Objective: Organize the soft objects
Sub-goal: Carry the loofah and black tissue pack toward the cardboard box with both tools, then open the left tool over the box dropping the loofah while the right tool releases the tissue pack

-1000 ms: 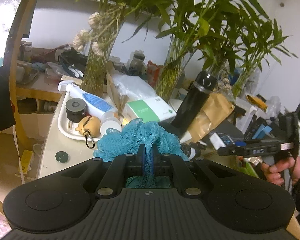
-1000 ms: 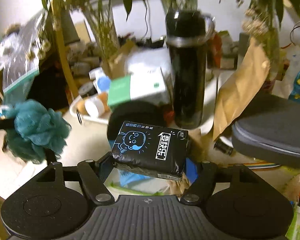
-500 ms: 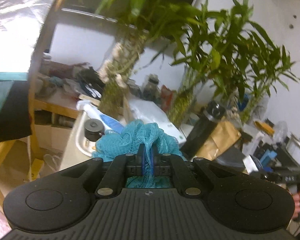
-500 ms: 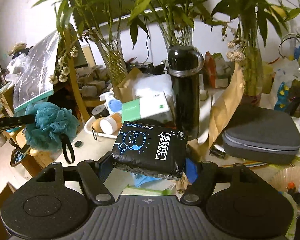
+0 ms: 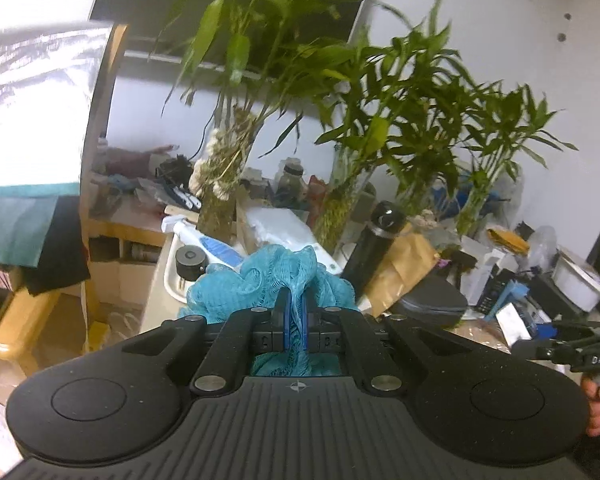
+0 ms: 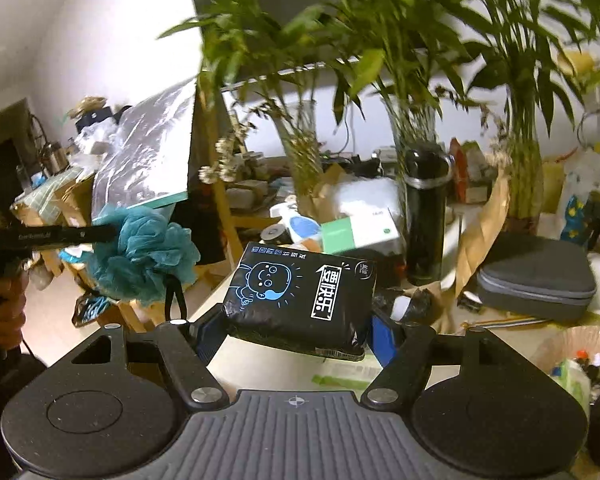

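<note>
- the left hand-held gripper [image 5: 294, 312] has its two blue fingers [image 5: 286, 314] drawn nearly together, pinching a fold of the fluffy teal mesh bath sponge [image 5: 268, 276], which bulges out beyond and to the sides of the fingertips.
- in the right wrist view the same sponge [image 6: 144, 252] hangs in the air at the left, off the worktop's edge, with a dark loop of cord dangling beneath it.
- the right hand-held gripper [image 6: 296, 320] is spread wide and clamps a soft black tissue pack with a blue cartoon face and white lettering [image 6: 300, 292] by its two ends, held level above the pale worktop [image 6: 268, 372].
- beyond the pack stand a tall black cylindrical flask [image 6: 426, 216], a green and white box [image 6: 360, 232] and a crumpled brown paper bag [image 6: 484, 232].
- a grey zipped fabric case [image 6: 536, 276] lies to the right, near the bag.
- glass vases of leafy green bamboo stalks [image 6: 416, 128] line the back.
</note>
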